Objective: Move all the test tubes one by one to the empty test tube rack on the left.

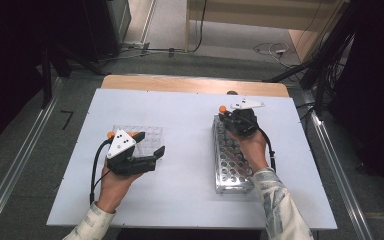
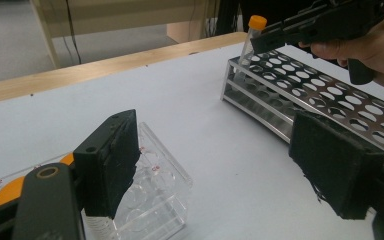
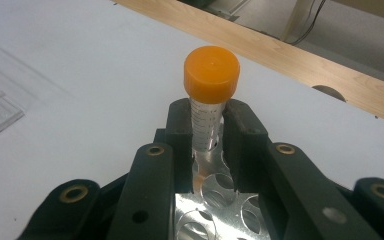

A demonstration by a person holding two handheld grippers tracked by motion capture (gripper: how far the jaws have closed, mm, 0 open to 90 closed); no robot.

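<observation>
- The right gripper point(image 3: 207, 137) was clenched on the orange-capped tube point(image 3: 209, 102), just under its cap; light, smooth plastic, likely slippery.
- The left gripper point(image 2: 220, 175) stood released near the surface's point(image 1: 190, 125) left edge.

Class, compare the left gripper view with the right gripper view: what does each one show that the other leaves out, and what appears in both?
Left gripper view alone: the left claw with its jaws standing wide apart and nothing between them, the length of the metal rack's side wall, and the hand carrying the other claw.

Right gripper view alone: the printed scale on the tube, and the right claw shut on it just under the cap.

Both: the orange-capped tube standing at a far hole of the metal rack, the clear well plate, the white table top and its wooden edge.
</observation>
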